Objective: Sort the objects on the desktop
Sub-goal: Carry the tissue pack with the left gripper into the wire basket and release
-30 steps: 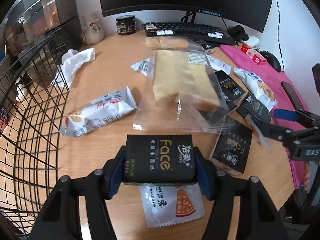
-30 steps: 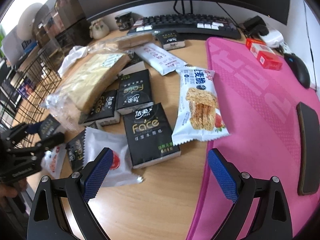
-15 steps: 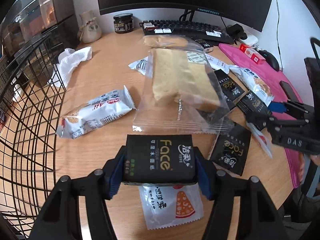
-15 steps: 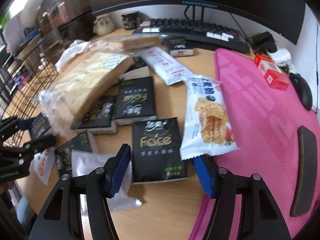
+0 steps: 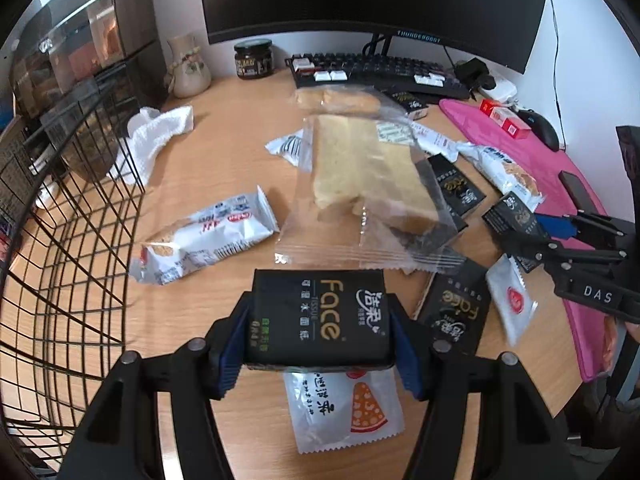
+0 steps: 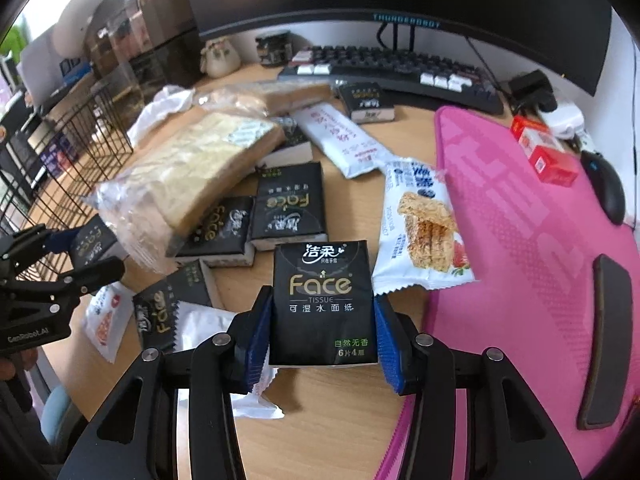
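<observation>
My left gripper [image 5: 318, 334] is shut on a black Face tissue pack [image 5: 318, 316] and holds it above the wooden desk [image 5: 224, 176]. My right gripper [image 6: 323, 330] is shut on another black Face tissue pack [image 6: 323, 300], low over the desk beside the pink mat [image 6: 520, 240]. More black tissue packs [image 6: 290, 206] lie by a bagged bread loaf [image 5: 368, 176]. White snack packets lie left [image 5: 208, 238] and right [image 6: 424, 228]. The right gripper also shows in the left wrist view [image 5: 536, 232].
A black wire basket [image 5: 60, 240] stands at the left. A keyboard [image 6: 400, 72] and monitor sit at the back, with a jar [image 5: 253, 59] and vase [image 5: 187, 66]. A mouse [image 6: 608, 188], red box [image 6: 544, 152] and white cloth [image 5: 156, 136] are also there.
My right gripper moved forward and closed on the Face tissue pack that lay in front of it. My left gripper kept its pack and rose slightly.
</observation>
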A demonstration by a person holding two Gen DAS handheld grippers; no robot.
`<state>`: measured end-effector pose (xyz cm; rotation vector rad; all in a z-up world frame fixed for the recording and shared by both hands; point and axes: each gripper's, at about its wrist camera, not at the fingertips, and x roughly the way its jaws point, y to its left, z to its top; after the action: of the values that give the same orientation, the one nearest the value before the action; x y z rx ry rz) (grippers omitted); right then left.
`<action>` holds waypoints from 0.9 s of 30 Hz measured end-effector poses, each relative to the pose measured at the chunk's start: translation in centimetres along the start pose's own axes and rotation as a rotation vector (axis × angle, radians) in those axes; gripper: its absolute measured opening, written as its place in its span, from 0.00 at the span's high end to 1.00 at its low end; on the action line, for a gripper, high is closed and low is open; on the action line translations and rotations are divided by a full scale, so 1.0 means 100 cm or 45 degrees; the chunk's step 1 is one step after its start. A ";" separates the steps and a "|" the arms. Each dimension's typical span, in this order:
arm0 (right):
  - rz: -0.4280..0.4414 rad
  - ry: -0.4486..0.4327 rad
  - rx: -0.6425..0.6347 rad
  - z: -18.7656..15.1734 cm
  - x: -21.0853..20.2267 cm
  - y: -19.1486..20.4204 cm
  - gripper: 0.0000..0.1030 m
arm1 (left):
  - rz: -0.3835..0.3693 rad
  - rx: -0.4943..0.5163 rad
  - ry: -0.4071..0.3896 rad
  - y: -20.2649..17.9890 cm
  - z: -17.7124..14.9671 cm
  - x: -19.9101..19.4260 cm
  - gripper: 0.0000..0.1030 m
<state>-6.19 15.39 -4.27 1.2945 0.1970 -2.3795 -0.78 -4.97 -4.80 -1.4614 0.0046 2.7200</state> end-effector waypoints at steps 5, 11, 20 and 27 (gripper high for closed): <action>0.005 -0.040 -0.015 0.003 -0.019 0.007 0.54 | -0.003 0.014 -0.063 -0.005 0.004 -0.022 0.34; 0.030 -0.088 -0.056 0.009 -0.036 0.025 0.54 | 0.001 -0.025 -0.136 0.003 0.008 -0.048 0.34; 0.183 -0.210 -0.268 0.053 -0.066 0.113 0.54 | 0.085 -0.112 -0.316 0.050 0.016 -0.114 0.34; 0.422 -0.232 -0.504 0.086 -0.069 0.230 0.54 | 0.316 -0.383 -0.324 0.152 -0.010 -0.145 0.34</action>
<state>0.28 -6.06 7.94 0.8484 0.3483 -2.0312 7.27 -20.81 6.37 -1.2324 -0.2609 3.2095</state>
